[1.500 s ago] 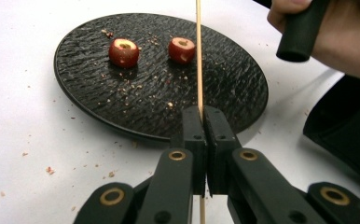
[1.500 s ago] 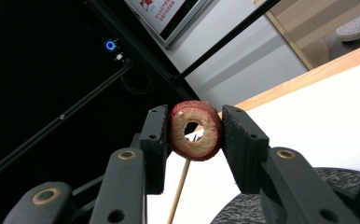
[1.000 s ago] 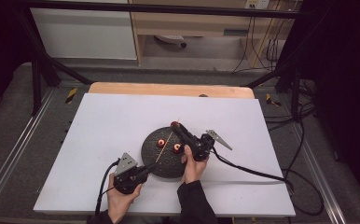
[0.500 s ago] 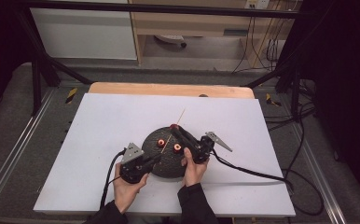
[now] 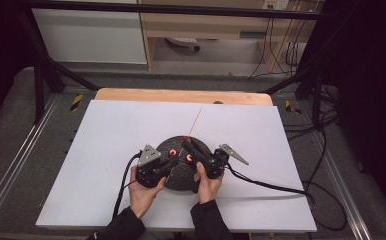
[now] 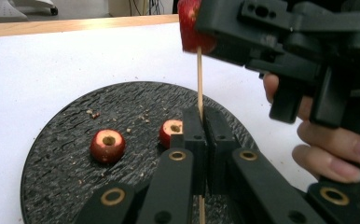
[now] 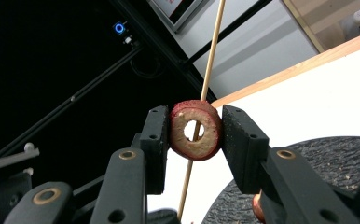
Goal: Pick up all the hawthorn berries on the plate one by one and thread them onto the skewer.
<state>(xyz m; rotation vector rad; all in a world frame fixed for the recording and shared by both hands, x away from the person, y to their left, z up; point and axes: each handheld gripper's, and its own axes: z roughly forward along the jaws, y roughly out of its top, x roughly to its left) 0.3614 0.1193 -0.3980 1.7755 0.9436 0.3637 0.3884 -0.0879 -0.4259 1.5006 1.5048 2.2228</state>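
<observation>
left gripper (image 5: 167, 163) moved up over the plate (image 5: 177, 178), beside right gripper (image 5: 187, 145)

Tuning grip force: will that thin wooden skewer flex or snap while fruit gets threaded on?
Likely bendy: the skewer is very thin and long. Probably light, and could snap under side load. The left hand-held gripper clamps it low, leaving a long free length up to the cored fruit piece.

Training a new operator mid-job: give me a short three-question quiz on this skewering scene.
1. True or false: the left gripper is shut on the thin wooden skewer.
2. What does the right gripper clamp? A) a red cored fruit ring B) a spoon C) a cloth
3. How many red cored fruit pieces lie on the round black slate plate?

Key: 1 true. 2 A, with the skewer through its hole. 3 two: one left, one beside the left jaws.
</observation>
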